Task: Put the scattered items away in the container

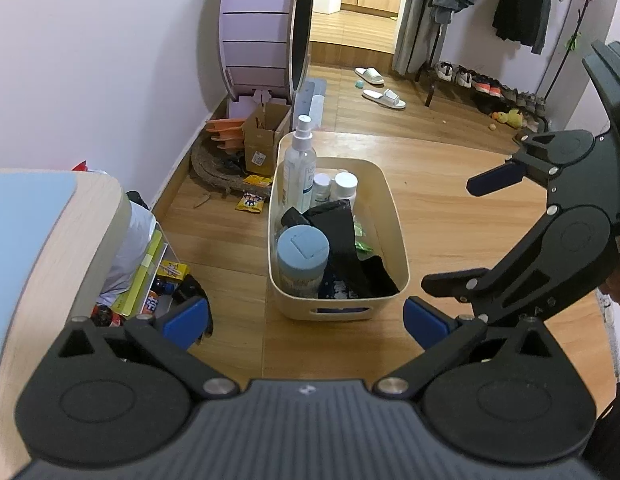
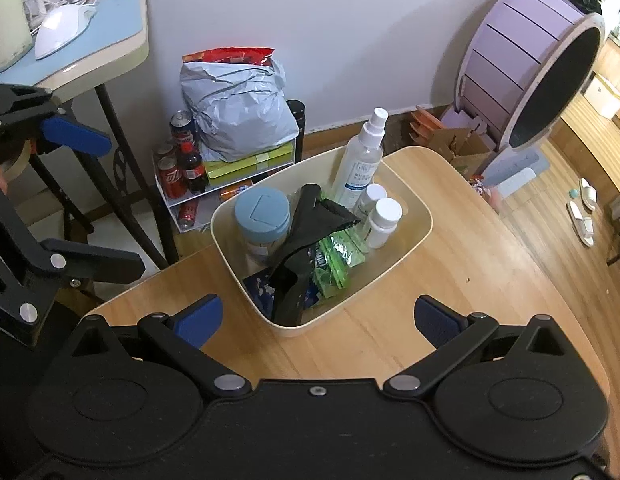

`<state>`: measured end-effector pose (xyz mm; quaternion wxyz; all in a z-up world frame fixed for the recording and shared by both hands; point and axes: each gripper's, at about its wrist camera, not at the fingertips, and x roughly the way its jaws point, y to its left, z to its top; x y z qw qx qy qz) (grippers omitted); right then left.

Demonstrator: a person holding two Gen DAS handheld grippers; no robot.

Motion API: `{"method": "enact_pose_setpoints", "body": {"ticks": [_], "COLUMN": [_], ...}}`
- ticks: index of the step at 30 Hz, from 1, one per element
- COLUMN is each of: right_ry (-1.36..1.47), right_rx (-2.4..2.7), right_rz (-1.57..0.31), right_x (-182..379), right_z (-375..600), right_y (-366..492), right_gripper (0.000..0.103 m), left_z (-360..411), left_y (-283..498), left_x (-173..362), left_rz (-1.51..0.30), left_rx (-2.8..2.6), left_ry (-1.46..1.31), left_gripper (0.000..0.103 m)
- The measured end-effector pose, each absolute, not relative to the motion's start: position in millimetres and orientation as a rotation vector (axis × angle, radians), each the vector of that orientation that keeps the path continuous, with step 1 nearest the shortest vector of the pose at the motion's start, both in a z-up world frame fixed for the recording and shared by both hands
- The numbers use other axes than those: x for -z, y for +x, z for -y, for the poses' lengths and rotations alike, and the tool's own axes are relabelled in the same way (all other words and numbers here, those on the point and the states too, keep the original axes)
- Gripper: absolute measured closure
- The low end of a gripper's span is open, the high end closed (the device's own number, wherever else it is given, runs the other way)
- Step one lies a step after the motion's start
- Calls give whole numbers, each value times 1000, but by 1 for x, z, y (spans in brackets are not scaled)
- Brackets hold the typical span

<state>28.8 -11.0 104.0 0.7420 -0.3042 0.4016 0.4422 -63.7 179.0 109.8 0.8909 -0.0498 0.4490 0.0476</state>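
The cream container (image 2: 405, 232) sits on the wooden table (image 2: 469, 300) straight ahead of both grippers, its far end close to the table's rear edge; inside stand a clear spray bottle (image 2: 361, 164) at the far end, two white-capped bottles (image 2: 383, 222) beside it, and a blue-lidded jar (image 2: 262, 216) at the near left; a black pouch (image 2: 306, 248) lies across green sachets (image 2: 333, 258). The right gripper (image 2: 317, 318) hangs short of the container's near rim, jaws spread wide and empty; bare tabletop lies open to its right. The left gripper (image 1: 306, 318) also hangs before the near wall, fingers wide apart, holding nothing; floor shows beyond the table's left edge.
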Motion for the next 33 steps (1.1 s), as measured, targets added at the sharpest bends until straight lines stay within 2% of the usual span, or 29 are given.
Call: {"method": "enact_pose_setpoints", "body": {"ticks": [33], "right_ry": [-656], "right_rx": [-903], "right_rz": [-896], "right_x": [-103], "right_z": [9], "right_y": [25], "right_gripper": [0], "left_z": [-180], "left_y": [-69], "left_x": [-109], "left_rz": [-934], "left_rx": [-86], "left_ry": [-80], "left_gripper": [0]}}
